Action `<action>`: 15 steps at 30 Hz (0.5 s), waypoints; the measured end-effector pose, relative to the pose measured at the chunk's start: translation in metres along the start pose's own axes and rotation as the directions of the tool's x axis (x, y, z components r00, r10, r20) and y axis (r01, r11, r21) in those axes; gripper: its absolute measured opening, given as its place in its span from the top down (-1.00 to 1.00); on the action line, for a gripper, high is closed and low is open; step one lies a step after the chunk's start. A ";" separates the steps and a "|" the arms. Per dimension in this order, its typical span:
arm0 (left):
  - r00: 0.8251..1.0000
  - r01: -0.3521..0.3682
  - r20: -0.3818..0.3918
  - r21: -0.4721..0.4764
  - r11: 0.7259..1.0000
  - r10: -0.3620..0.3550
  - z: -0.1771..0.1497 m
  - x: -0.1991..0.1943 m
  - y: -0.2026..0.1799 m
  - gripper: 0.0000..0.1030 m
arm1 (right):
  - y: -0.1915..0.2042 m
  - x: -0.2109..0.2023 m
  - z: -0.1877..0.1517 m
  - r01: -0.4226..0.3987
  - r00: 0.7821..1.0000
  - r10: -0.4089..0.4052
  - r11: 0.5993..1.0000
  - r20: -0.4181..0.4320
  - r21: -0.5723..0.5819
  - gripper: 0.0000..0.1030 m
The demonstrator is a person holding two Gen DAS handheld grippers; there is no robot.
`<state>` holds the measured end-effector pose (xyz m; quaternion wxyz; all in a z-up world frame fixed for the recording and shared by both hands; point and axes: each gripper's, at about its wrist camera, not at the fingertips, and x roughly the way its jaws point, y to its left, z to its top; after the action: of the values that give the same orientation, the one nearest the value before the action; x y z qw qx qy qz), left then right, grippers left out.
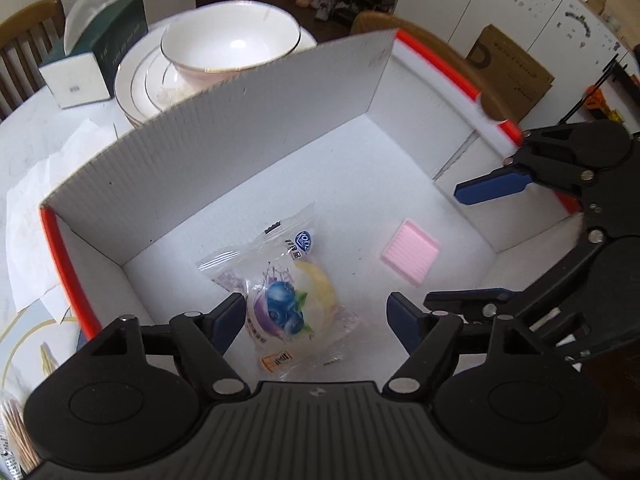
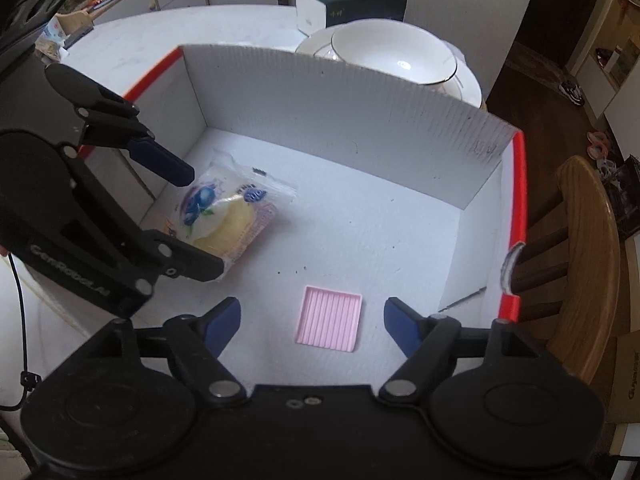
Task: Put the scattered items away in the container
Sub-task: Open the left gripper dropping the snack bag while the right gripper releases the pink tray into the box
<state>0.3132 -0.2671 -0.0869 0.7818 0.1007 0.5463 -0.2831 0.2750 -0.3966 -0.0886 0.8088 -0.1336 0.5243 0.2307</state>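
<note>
1. Both grippers hang over the open white cardboard box w/ the red-edged rim, pointing steeply down into it.
2. Left gripper: jaws spread wide, nothing clamped. The snack packet (clear wrapper, blueberry pic, yellowish pastry inside) lies flat on the box floor right below/between the blue fingertips, but the pads aren't pressing on it.
3. Right gripper: also wide open, nothing in it. The pink ridged tray lies on the box floor just in front of its fingertips, roughly centred betw them, not touched afaict.
4. So both task items are inside the box: packet on the left side near the left wall, pink tray on the right part of the floor, well apart from each other.
5. From the right wrist view you see the left gripper from the side, its lower finger right over the near edge of the packet; can't tell if it touches.
6. Behind the box's far wall: white bowl sitting on stacked plates, and a dark green tissue box further left/far.
7. All on a white tabletop; wooden chair just right of the box.
</note>
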 end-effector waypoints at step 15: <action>0.988 -0.012 0.154 -0.010 1.000 0.013 -0.022 -0.057 -0.014 -0.63 | 0.017 -0.041 -0.005 -0.016 0.993 0.014 1.000 0.120 0.017 -0.66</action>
<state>0.2743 -0.2496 -0.0415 0.8240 0.0784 0.4847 -0.2826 0.2482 -0.3938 -0.0532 0.8381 -0.1083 0.4779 0.2397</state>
